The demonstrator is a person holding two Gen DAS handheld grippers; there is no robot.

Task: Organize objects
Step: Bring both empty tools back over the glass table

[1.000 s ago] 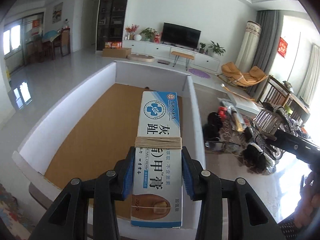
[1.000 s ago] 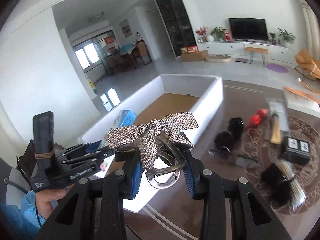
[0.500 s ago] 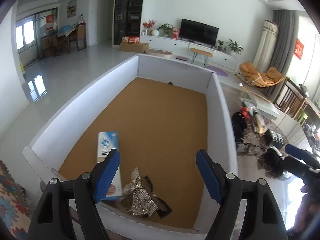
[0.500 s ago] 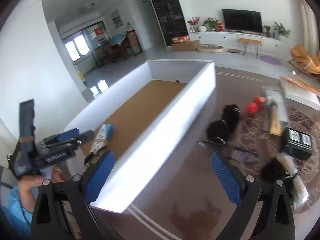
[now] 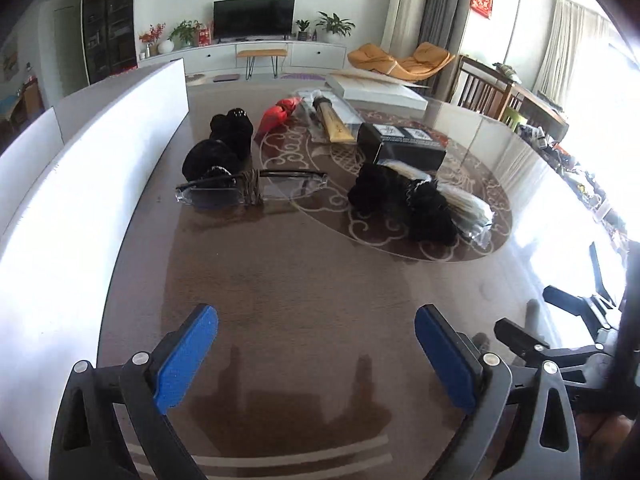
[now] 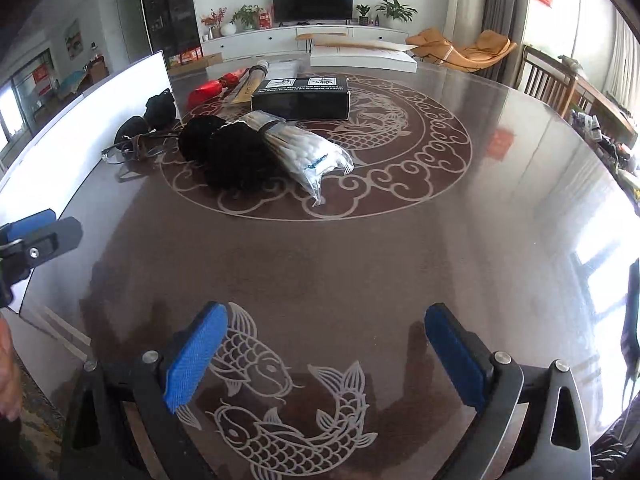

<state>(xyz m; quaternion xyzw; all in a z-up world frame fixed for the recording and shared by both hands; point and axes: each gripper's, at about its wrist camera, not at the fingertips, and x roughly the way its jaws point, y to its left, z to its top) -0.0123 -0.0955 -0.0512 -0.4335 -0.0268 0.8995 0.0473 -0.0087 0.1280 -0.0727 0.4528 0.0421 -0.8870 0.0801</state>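
Left wrist view shows your left gripper (image 5: 316, 354) with its blue pads spread wide and nothing between them, hovering low over the dark table (image 5: 304, 280); your right gripper (image 6: 326, 354) is equally agape and empty above the fish pattern. What remains to sort lies ahead: the glasses (image 5: 250, 190) just beside the white box wall (image 5: 80, 208), two black hair pieces (image 5: 220, 148) behind them, a black scrunchie (image 6: 232, 152) touching a plastic-wrapped bundle (image 6: 304, 150), then a black carton (image 6: 300, 96) and a red item (image 5: 278, 114) farther back. The glasses lie folded with their long axis running left to right across your line of approach, lenses toward you. My guess is that a straight-on pinch would catch only the thin frame or a lens edge (slippery on this glossy top), so they could skid toward the box wall or twist out. The bundle points its long axis diagonally, near end toward your right gripper; grabbing its loose wrapper rather than the body may let it sag or slide free.
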